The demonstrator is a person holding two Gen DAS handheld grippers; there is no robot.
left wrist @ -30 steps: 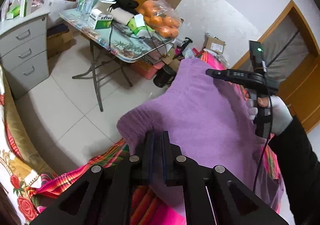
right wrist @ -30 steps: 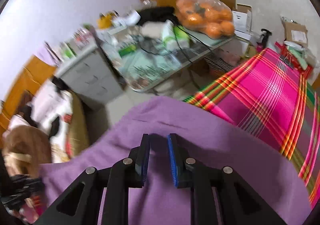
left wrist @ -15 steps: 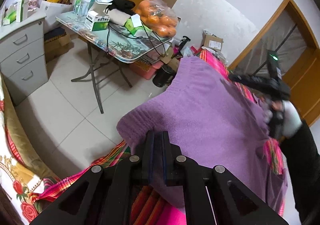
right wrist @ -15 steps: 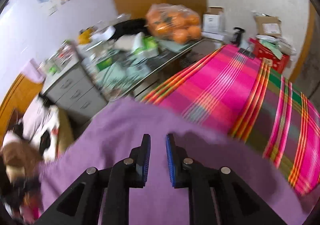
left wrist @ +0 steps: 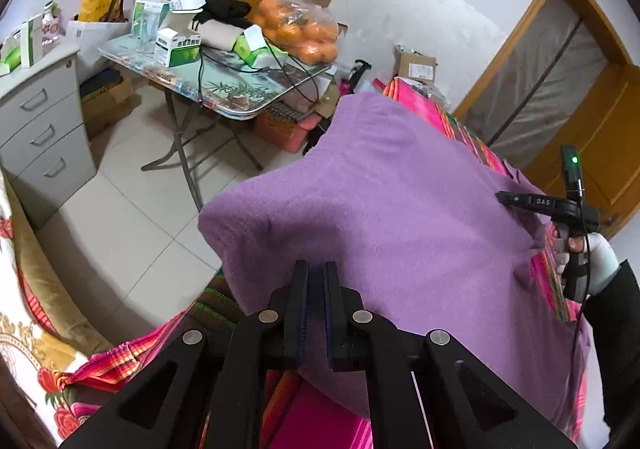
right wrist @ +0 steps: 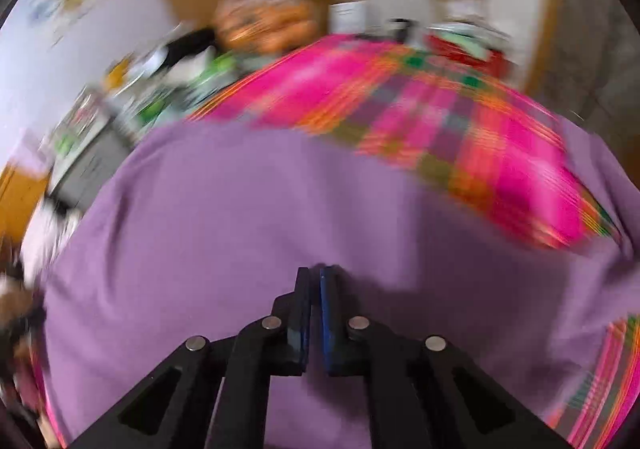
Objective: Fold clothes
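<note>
A purple knitted garment [left wrist: 384, 209] is held up and spread over the pink plaid bedspread [left wrist: 436, 109]. My left gripper [left wrist: 316, 273] is shut on its near edge. My right gripper [right wrist: 315, 277] is shut on the same purple garment [right wrist: 240, 217] at its other edge; it also shows in the left wrist view [left wrist: 516, 201] at the right, held by a white-gloved hand. The right wrist view is motion-blurred. The pink plaid bedspread [right wrist: 400, 105] lies beyond the garment there.
A folding table [left wrist: 240, 97] with boxes and a bag of oranges [left wrist: 300, 29] stands across the tiled floor. A grey drawer unit [left wrist: 40, 129] is at the left. A wooden door [left wrist: 580, 89] is at the right.
My right gripper has swung down and to the right with the garment's edge, lowering the cloth toward the bed. My left gripper has stayed shut and nearly still.
</note>
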